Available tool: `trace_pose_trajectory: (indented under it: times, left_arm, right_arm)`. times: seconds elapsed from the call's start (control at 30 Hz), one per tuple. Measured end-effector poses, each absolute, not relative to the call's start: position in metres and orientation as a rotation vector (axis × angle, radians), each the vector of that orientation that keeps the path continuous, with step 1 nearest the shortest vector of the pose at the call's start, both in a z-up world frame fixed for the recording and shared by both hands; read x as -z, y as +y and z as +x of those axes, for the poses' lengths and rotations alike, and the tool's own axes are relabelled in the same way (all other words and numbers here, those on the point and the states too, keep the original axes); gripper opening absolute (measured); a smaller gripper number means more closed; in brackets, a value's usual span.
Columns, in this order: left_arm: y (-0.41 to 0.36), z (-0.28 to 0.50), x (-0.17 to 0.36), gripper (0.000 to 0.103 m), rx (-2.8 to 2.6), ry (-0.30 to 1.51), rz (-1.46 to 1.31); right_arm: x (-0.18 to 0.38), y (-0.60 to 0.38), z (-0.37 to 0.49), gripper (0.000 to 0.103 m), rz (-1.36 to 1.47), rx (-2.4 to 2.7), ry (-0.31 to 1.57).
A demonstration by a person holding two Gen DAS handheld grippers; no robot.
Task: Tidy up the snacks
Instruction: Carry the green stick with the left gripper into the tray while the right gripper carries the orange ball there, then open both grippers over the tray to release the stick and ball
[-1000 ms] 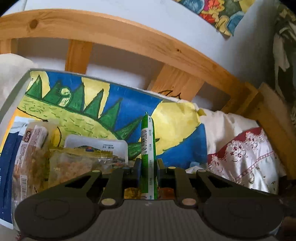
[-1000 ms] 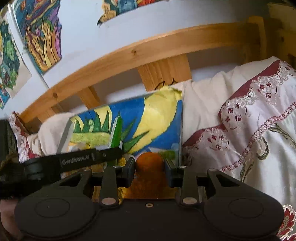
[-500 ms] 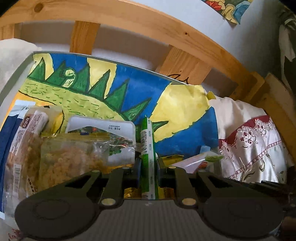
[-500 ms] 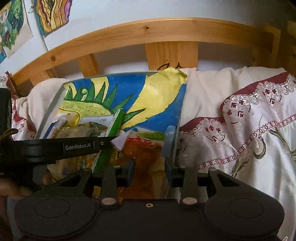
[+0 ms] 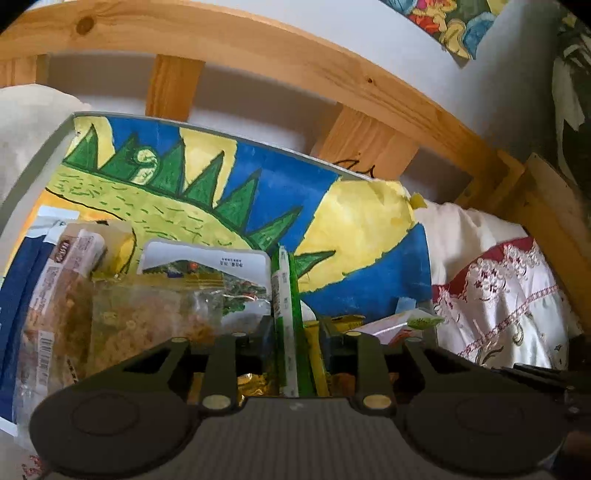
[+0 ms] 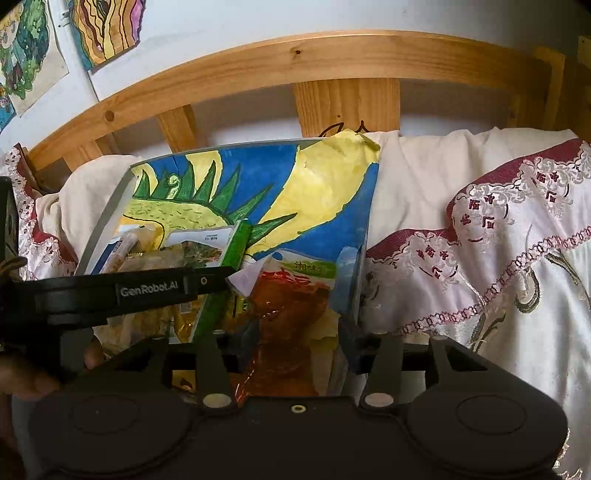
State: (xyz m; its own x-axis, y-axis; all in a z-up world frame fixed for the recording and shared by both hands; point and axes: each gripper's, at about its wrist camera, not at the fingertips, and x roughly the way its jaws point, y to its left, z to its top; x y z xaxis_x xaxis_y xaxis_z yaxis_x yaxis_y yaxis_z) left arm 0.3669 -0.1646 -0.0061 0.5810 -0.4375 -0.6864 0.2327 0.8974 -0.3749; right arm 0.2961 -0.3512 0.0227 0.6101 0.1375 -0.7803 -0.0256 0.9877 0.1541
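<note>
A grey box [image 5: 44, 155] lined with a blue, yellow and green painting holds several snack packets. My left gripper [image 5: 295, 332] has its jaws wider than before around a green stick snack [image 5: 286, 295], which stands upright among the packets. It also shows in the right wrist view [image 6: 236, 251], with the left gripper [image 6: 207, 284] beside it. My right gripper [image 6: 295, 332] is open over an orange-red snack bag [image 6: 291, 306] lying at the box's right side. A clear bag of crunchy snacks [image 5: 147, 317] and a pink wrapped bar [image 5: 62, 273] lie at the left.
The box leans on cream bedding [image 6: 424, 184] against a wooden headboard [image 6: 295, 62]. A maroon and pink embroidered quilt [image 6: 498, 240] lies to the right. Drawings [image 6: 107, 26] hang on the white wall. A hand [image 6: 22, 380] shows at lower left.
My right gripper has opened and drawn back from the orange-red bag, which now rests in the box. My left gripper's jaws have widened around the green stick, now low in the box.
</note>
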Motion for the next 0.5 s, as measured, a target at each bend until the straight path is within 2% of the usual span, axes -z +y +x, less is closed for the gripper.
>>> trace_pose_trajectory:
  times: [0.1, 0.2, 0.27, 0.4, 0.5]
  left_arm:
    - [-0.16, 0.365, 0.0, 0.035, 0.382, 0.852, -0.251]
    - [-0.155, 0.361, -0.007, 0.042, 0.363, 0.834, -0.252]
    - [-0.151, 0.359, -0.011, 0.047, 0.349, 0.822, -0.249]
    - [-0.141, 0.351, -0.023, 0.072, 0.324, 0.793, -0.255]
    - [-0.132, 0.344, -0.033, 0.081, 0.299, 0.761, -0.255]
  right_arm:
    - [-0.025, -0.35, 0.294, 0.053, 0.13, -0.091, 0.903]
    - [-0.028, -0.35, 0.29, 0.066, 0.139, -0.092, 0.886]
    - [-0.031, -0.35, 0.288, 0.067, 0.152, -0.098, 0.87]
    - [-0.04, -0.353, 0.285, 0.069, 0.185, -0.098, 0.822]
    - [-0.047, -0.356, 0.281, 0.072, 0.215, -0.096, 0.784]
